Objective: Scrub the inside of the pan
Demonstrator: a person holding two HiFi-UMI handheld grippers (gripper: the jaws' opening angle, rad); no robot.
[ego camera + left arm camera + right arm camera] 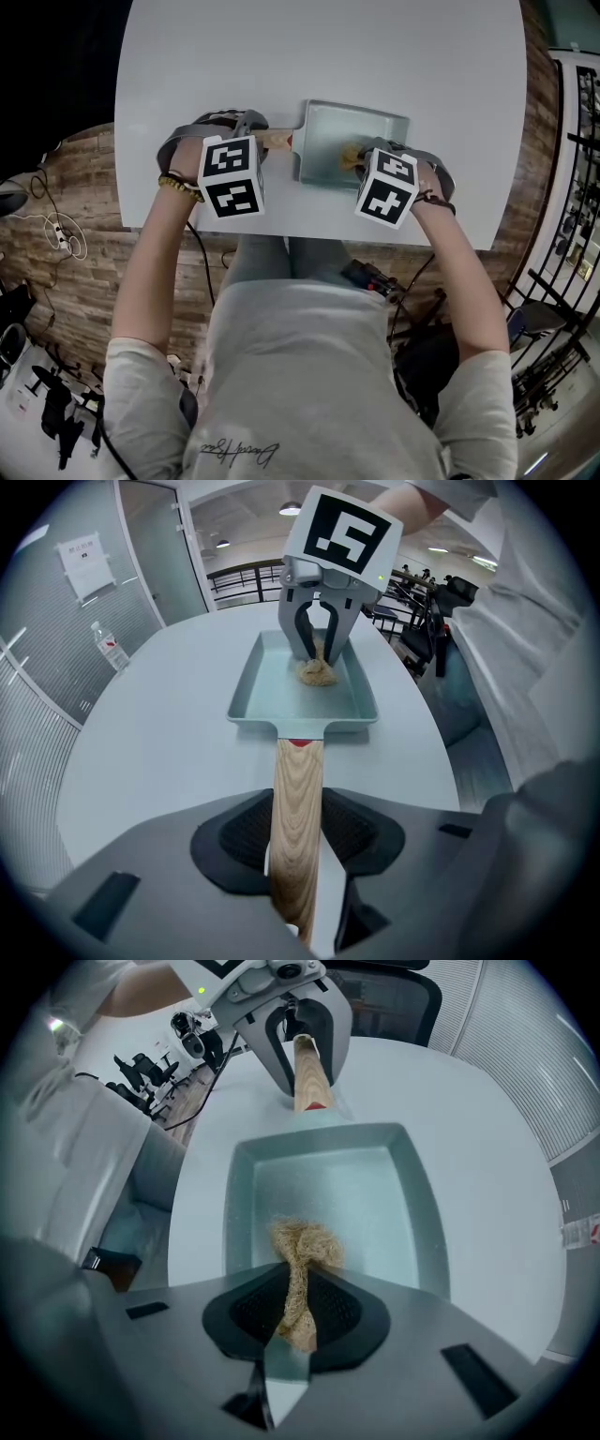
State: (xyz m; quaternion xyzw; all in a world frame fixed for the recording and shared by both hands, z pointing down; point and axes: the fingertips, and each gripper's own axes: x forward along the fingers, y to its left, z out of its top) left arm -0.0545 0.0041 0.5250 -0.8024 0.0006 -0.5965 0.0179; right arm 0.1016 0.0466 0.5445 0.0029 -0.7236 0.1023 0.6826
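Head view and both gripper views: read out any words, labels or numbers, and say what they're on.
Script print on the shirt: too blurred to read.
Paper notice on the glass wall: too small to read.
Marker cubes: black-and-white patterns only, no words.

Bright, even overhead light; soft shadows; fisheye warp, dark vignetted corners.
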